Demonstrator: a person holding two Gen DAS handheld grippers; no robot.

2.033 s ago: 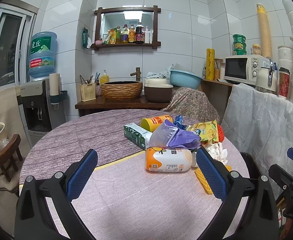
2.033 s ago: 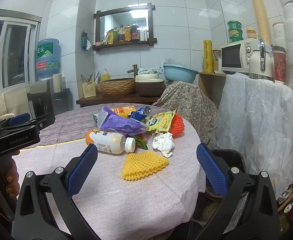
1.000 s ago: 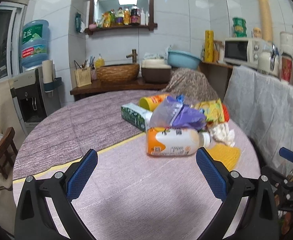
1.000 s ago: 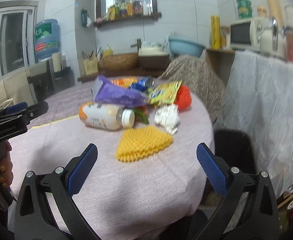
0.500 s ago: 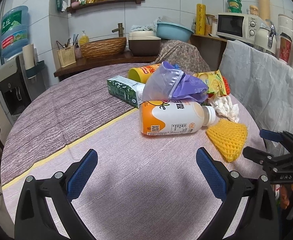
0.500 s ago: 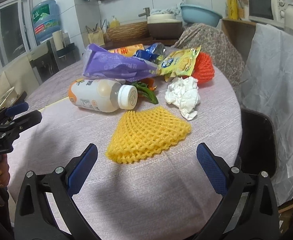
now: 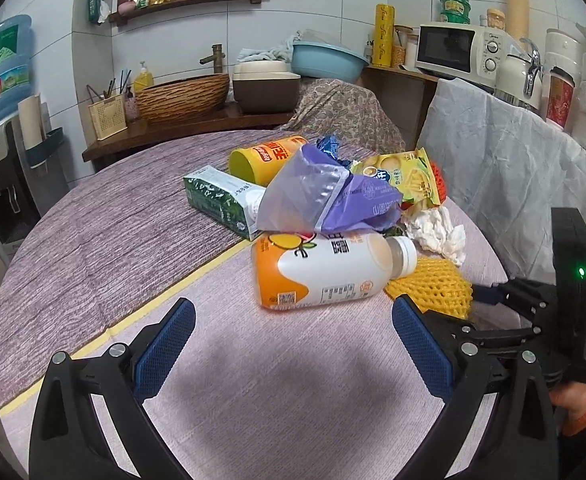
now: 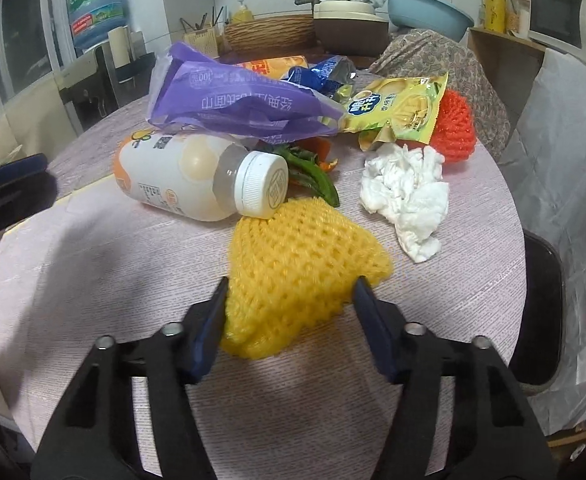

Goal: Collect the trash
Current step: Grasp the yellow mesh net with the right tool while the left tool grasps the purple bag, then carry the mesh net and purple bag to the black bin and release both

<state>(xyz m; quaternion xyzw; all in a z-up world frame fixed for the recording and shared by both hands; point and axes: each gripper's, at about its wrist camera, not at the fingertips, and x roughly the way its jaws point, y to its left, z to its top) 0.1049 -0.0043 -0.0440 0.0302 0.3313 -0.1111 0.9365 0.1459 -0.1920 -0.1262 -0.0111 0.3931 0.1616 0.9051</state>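
A pile of trash lies on the round table (image 7: 93,248): an orange and white bottle (image 7: 329,274) on its side, a purple plastic bag (image 7: 325,196), a green carton (image 7: 221,200), a yellow chip can (image 7: 269,158), a snack wrapper (image 7: 405,180), crumpled tissue (image 8: 409,196), a red foam net (image 8: 453,128) and a yellow foam net (image 8: 301,272). My right gripper (image 8: 289,320) has its jaws closed in around the near end of the yellow foam net, touching both sides. My left gripper (image 7: 293,340) is open and empty, just short of the bottle.
A black bin (image 8: 541,312) stands at the table's right edge beside a white-draped counter (image 7: 513,184). A wooden shelf with a basket (image 7: 181,96), tubs and a basin stands behind the table. A water dispenser (image 7: 1,160) is at the left.
Both grippers have moved in toward the pile. My right gripper has narrowed from wide open to closing around the yellow foam net. The left gripper stays open.
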